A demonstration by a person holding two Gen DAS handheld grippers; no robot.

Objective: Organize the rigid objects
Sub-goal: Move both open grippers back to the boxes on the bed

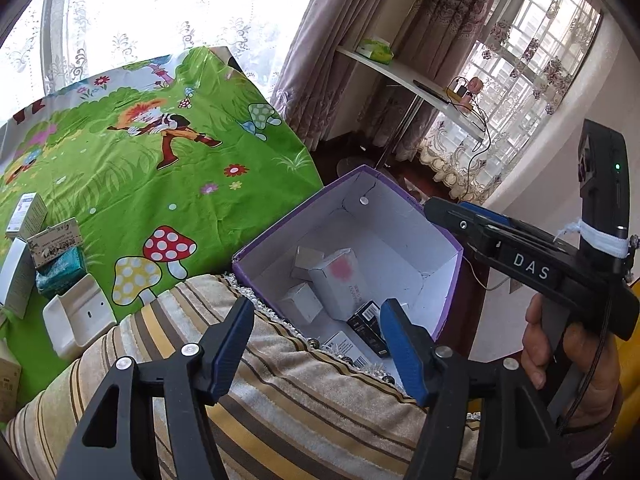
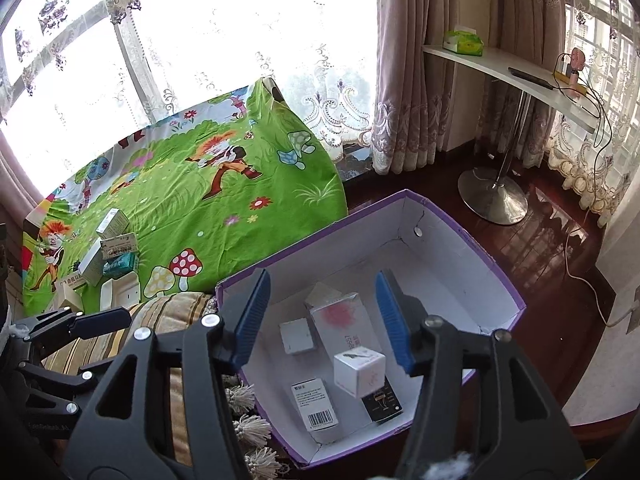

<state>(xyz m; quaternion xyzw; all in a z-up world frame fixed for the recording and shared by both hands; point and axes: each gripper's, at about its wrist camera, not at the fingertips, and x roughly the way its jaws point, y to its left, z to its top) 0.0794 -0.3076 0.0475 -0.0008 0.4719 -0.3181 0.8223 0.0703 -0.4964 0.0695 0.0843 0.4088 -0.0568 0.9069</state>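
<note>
A purple cardboard box [image 2: 496,276] with a white inside stands open on the floor beside a striped cushion. In it lie a white carton with a pink mark [image 2: 340,320], a small white box [image 2: 296,336], a barcode box [image 2: 316,404] and a black box [image 2: 382,402]. A white cube box [image 2: 359,372] sits tilted over them, below my right gripper [image 2: 322,320], whose blue pads stand apart and clear of it. My left gripper [image 1: 318,344] is open over the cushion's edge and the box's near rim [image 1: 256,248], with nothing between its fingers.
Several more small boxes [image 1: 28,212] and a white tray-like case [image 1: 76,320] lie on the green cartoon cloth [image 1: 160,184] to the left. The striped cushion [image 1: 280,400] lies under my left gripper. A white shelf table on a metal pedestal [image 2: 492,196] stands on the dark floor to the right.
</note>
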